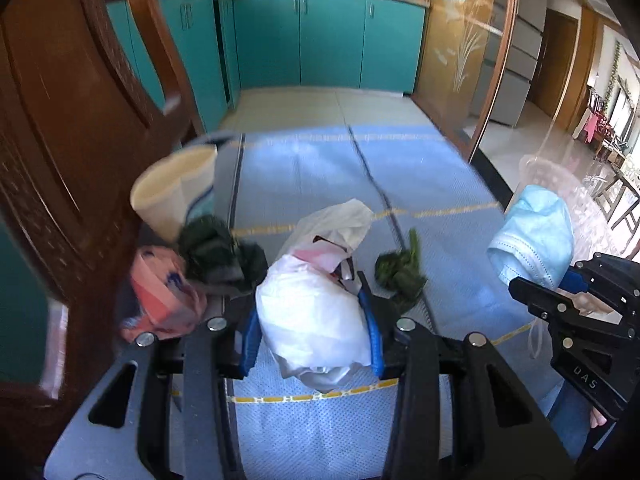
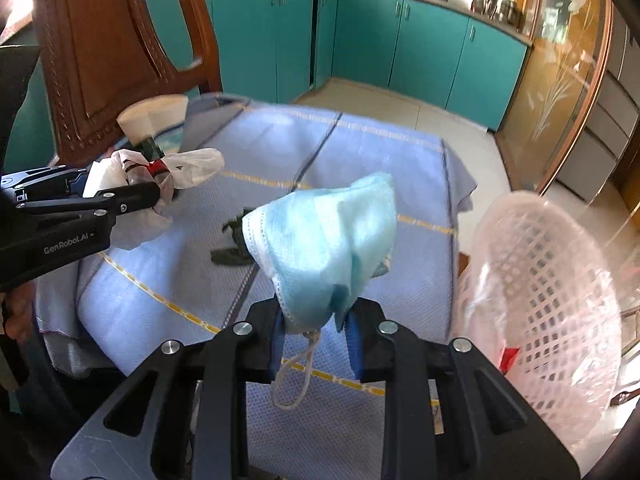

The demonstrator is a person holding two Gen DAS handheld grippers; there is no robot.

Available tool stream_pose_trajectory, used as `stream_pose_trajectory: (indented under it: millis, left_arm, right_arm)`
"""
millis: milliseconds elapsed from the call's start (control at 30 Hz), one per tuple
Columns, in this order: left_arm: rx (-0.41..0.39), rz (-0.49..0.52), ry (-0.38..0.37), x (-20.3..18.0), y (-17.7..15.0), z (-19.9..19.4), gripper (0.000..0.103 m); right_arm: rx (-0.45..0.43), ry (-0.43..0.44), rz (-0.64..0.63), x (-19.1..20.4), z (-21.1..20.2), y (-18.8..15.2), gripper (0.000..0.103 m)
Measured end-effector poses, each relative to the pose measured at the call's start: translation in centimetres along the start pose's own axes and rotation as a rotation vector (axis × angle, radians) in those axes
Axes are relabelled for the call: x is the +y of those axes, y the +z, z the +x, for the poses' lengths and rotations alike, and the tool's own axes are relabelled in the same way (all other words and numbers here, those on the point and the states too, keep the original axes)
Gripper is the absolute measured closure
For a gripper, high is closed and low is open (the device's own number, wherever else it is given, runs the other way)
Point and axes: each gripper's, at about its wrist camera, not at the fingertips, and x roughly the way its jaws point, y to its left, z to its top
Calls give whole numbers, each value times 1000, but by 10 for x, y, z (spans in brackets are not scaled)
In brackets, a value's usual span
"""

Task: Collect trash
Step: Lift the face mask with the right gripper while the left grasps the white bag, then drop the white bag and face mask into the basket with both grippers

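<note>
- Your left gripper (image 1: pixel 312 332) has its jaws clamped on a crumpled white plastic bag (image 1: pixel 316 312), held clear above the desk (image 1: pixel 320 168) with its blue cloth.
- Your right gripper (image 2: pixel 316 340) has its jaws pinched narrow on a blue face mask (image 2: pixel 324 248); the ear loop (image 2: pixel 294 380) dangles below.
- Still on the desk: a dark green scrap (image 1: pixel 400 272) near the middle, a second green clump (image 1: pixel 216 248) beside a tipped paper cup (image 1: pixel 176 192), and an orange wrapper (image 1: pixel 164 296) at the left edge.
- Pink mesh basket (image 2: pixel 548 312) sits off the desk's right side, beside the mask.
</note>
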Motion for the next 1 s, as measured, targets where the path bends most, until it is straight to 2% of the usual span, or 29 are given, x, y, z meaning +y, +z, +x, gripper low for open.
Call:
stream_pose_trajectory:
  millis: [467,1000]
  left_arm:
    - [-170,56,19,-24,22,-67,61]
    - [-250,74,28,-44,24,-95,61]
  right_arm:
    - [-143,-47,0,-17,-62,12,77]
    - [-157,-31,26,-27,-69,6,77]
